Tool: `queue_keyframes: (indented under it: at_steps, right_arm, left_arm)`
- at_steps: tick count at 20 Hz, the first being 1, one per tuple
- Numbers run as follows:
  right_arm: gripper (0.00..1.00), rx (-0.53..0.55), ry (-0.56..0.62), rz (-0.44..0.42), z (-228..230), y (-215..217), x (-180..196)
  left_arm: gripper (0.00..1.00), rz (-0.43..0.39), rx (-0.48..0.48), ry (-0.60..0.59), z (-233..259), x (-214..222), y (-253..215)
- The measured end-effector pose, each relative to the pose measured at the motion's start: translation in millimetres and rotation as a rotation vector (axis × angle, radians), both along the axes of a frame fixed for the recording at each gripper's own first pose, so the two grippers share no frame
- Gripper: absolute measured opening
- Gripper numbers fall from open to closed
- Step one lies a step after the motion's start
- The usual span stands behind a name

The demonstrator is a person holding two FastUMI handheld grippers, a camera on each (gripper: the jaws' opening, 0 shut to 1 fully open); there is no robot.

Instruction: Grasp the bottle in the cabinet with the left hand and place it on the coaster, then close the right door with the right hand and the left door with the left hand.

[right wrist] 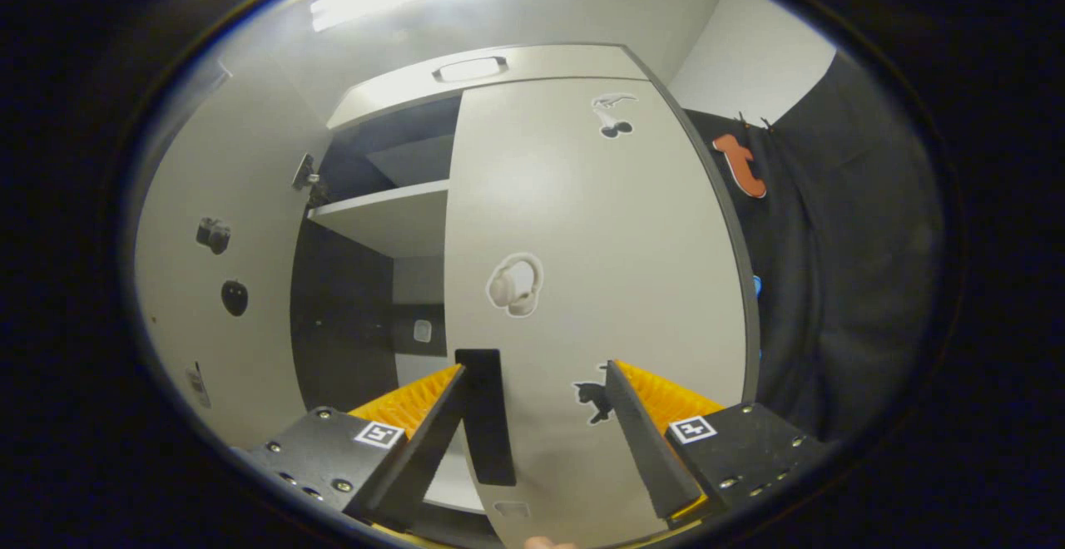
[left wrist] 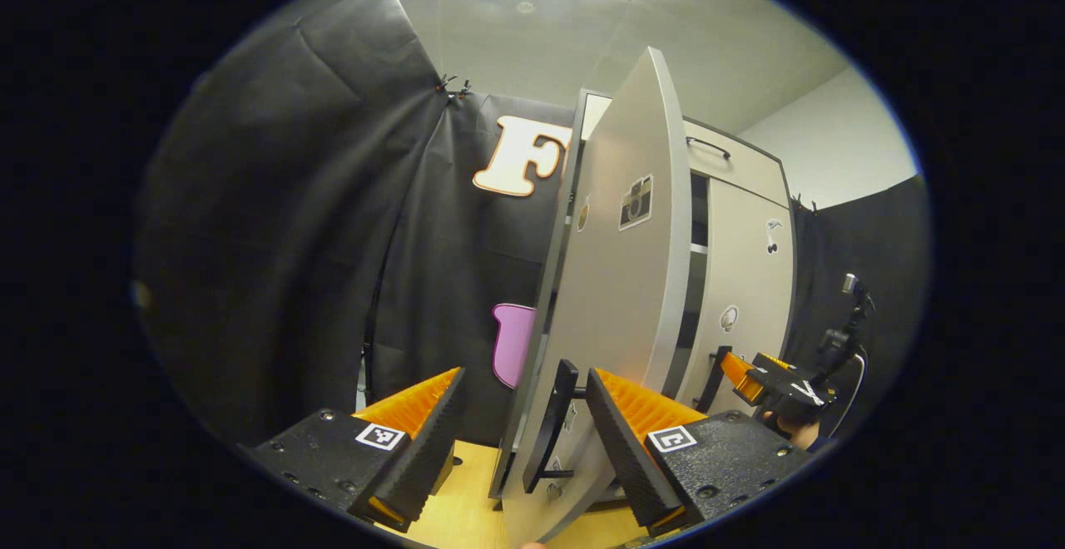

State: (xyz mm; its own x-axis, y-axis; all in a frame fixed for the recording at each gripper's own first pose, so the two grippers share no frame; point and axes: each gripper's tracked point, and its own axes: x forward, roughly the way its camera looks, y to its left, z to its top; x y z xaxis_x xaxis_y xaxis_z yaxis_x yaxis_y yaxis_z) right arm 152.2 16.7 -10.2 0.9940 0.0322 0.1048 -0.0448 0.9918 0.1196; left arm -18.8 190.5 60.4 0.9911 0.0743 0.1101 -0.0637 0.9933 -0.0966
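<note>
The cabinet's left door (left wrist: 620,283) stands partly open, its edge turned toward me. My left gripper (left wrist: 524,383) is open, and the door's black handle (left wrist: 556,416) lies between its fingers without being pressed. The right door (left wrist: 740,283) looks flush with the cabinet front. My right gripper (left wrist: 745,374) hovers by that door's handle. In the right gripper view, my right gripper (right wrist: 532,378) is open right in front of the right door (right wrist: 582,241). Its left finger is beside the black handle (right wrist: 487,416). The left door (right wrist: 216,299) hangs open at the left.
Between the doors I see the dark cabinet interior with a pale shelf (right wrist: 391,216). A drawer front with a handle (left wrist: 707,145) tops the cabinet. A light wooden surface (left wrist: 466,499) lies under the left door. Black cloth walls close in on both sides.
</note>
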Motion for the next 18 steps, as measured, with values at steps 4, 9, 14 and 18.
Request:
queue_keyframes:
  at_steps: [4, 9, 14, 18]
  right_arm:
    - [1.00, 0.011, 0.012, -0.011, -2.1, -12.5, -4.1]
    - [1.00, 0.001, 0.011, -0.026, 0.3, -28.2, -14.6]
    - [1.00, -0.009, 0.032, -0.066, -5.7, -52.9, -27.4]
    - [1.00, -0.021, 0.055, -0.105, -10.6, -76.1, -41.2]
  left_arm:
    - [0.91, -0.037, -0.037, 0.001, -2.8, 2.9, -13.7]
    - [0.91, -0.114, -0.033, 0.015, -7.7, 16.0, -47.7]
    - [0.91, -0.157, -0.090, 0.015, -12.3, 23.0, -63.9]
    - [0.91, -0.182, -0.113, 0.021, -15.0, 31.4, -78.2]
